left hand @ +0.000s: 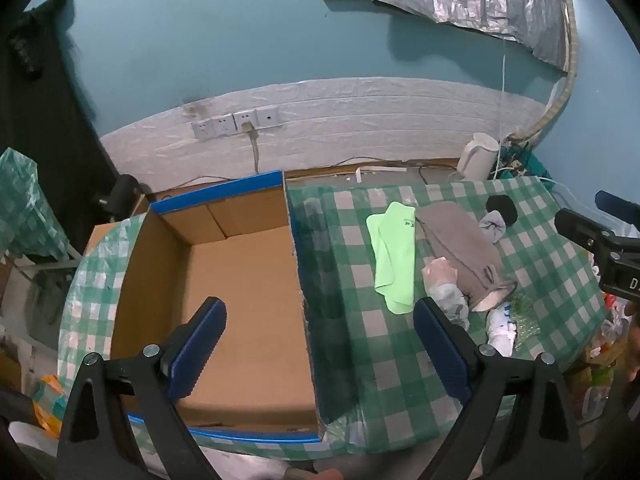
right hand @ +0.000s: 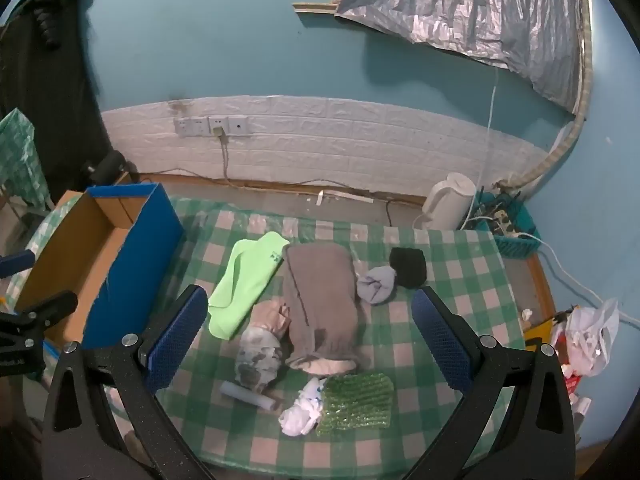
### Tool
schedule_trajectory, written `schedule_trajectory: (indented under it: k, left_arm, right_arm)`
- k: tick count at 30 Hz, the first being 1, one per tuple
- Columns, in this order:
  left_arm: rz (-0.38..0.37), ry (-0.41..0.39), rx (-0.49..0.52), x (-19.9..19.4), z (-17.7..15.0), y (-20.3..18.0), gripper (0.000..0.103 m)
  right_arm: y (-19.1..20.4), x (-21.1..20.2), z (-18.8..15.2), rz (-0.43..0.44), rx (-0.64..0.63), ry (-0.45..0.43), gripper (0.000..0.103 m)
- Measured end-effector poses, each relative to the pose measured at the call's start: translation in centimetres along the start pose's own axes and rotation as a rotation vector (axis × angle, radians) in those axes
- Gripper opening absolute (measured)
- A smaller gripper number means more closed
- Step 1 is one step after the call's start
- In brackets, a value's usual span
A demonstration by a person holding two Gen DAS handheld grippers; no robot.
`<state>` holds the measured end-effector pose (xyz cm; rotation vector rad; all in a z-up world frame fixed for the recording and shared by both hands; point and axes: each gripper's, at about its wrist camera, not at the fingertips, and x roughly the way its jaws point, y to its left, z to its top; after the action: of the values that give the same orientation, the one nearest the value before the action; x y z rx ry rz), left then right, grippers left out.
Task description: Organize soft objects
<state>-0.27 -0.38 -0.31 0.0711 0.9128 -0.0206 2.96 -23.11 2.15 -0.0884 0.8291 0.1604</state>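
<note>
A: Where do the two tools stand?

B: Both are spread wide with nothing between the fingers. The left tool [left hand: 320, 344] hangs over the right wall of the cardboard box [left hand: 240, 300], one finger above the box floor and the other above the checked cloth. The right tool [right hand: 310, 332] hangs over the pile of soft things, tilted downward.

A: And the box?

B: It sits at the left end of the surface [right hand: 460, 276], open at the top, blue outside, brown inside. No soft thing shows inside it.

A: Where are the soft things?

B: All on the surface, right of the box. The light green cloth [right hand: 244, 284] lies nearest the box, apart from its blue wall. The grey-brown garment [right hand: 320, 300] lies just beside it on the right, overlapping the green cloth's far corner. Toward the far edge, a black sock [right hand: 408, 266] touches a pale blue balled sock [right hand: 376, 284], which rests against the garment's right side.

A: Nearer the front edge?

B: A mottled grey-white bundle [right hand: 258, 356] lies against the garment's left side, with a pinkish piece [right hand: 270, 312] just behind it. A pale roll [right hand: 248, 396] lies in front of the bundle. A crumpled white cloth [right hand: 302, 408] touches a green knobbly pad [right hand: 356, 404], both just in front of the garment's open end.

A: Anything else on the surface?

B: A white kettle [right hand: 448, 204] near the far right corner.
</note>
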Motion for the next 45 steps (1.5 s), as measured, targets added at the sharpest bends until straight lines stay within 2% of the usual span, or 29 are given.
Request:
schedule_trajectory:
  k: [45]
  left_arm:
    - [-0.015, 0.014, 0.004, 0.09, -0.54, -0.71, 0.096]
  right_arm:
    - [0.18, 0.2, -0.17, -0.006, -0.003, 0.009, 0.101]
